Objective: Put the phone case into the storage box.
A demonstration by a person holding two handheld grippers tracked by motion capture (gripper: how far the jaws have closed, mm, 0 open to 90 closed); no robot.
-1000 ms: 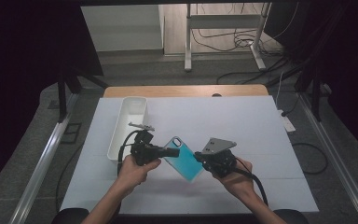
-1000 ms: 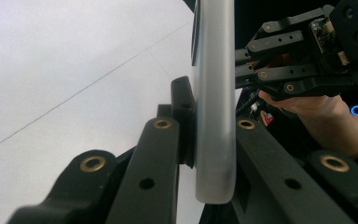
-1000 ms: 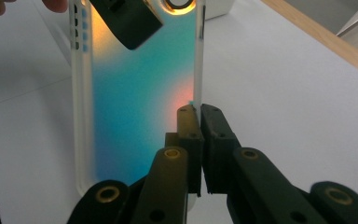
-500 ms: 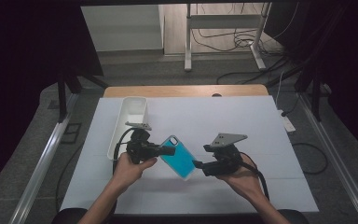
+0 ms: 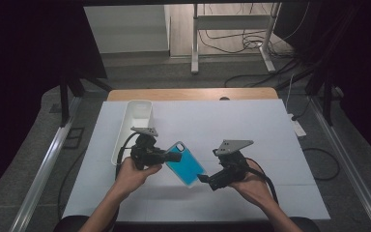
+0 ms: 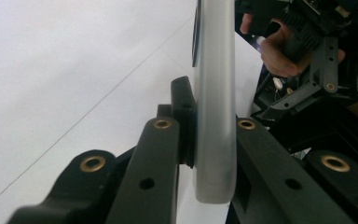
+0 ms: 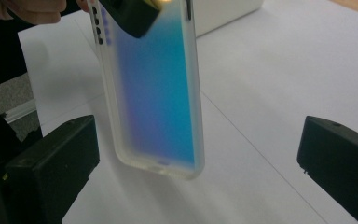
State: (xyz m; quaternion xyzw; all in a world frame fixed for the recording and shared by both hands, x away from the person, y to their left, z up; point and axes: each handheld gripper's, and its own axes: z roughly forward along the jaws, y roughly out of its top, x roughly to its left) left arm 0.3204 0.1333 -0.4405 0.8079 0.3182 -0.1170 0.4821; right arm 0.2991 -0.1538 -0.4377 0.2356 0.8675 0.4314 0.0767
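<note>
We hold the blue phone case [image 5: 185, 164] above the white table [image 5: 270, 125], between our two hands. Our left gripper [image 5: 173, 157] has its jaws clamped on the case's upper end, so the lift is done. Our right gripper [image 5: 203, 179] sits at the lower end with jaws spread wide, either side of the case and not touching it. What seems left is a handover or setting it down, perhaps in the white tray [image 5: 136, 116] nearby.
</note>
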